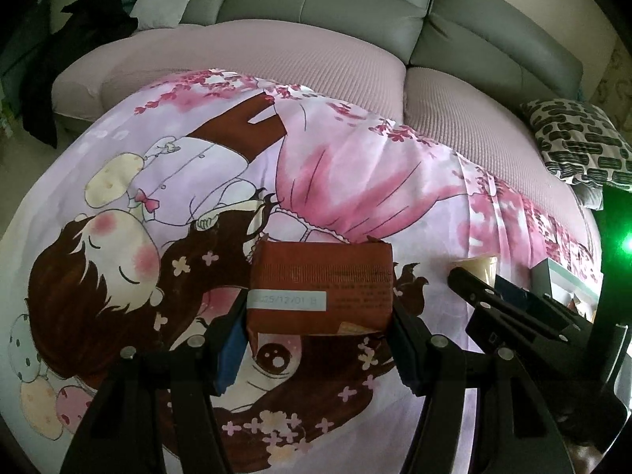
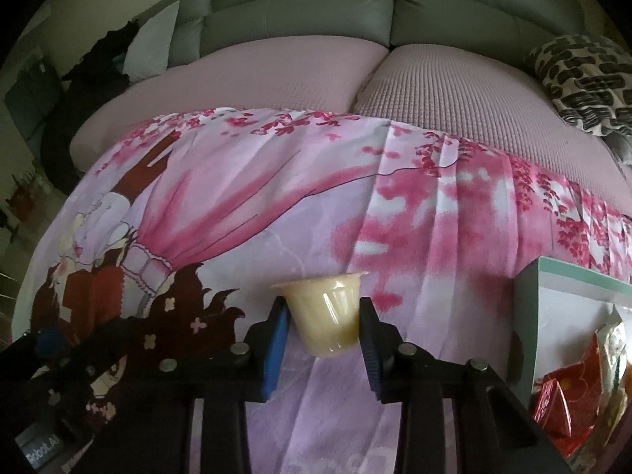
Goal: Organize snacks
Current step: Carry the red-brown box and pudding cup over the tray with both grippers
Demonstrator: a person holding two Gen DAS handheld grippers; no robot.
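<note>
**Two snacks in my grippers**

My left gripper (image 1: 320, 316) squeezes a red snack box (image 1: 322, 286) from both sides, over the pink cartoon cloth (image 1: 355, 166). My right gripper (image 2: 322, 326) is shut on a small pudding cup (image 2: 326, 314). A white box (image 2: 568, 316) with snack packets (image 2: 561, 403) sits to the right, cut off at the edge. A grey sofa (image 2: 300, 12) stands behind.

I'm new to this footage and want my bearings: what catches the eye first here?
The cartoon-girl cloth in pink fills the foreground before a grey sofa. The left gripper clamps a red-brown snack packet; the right gripper clamps a cream pudding cup, beside an open snack box.
</note>
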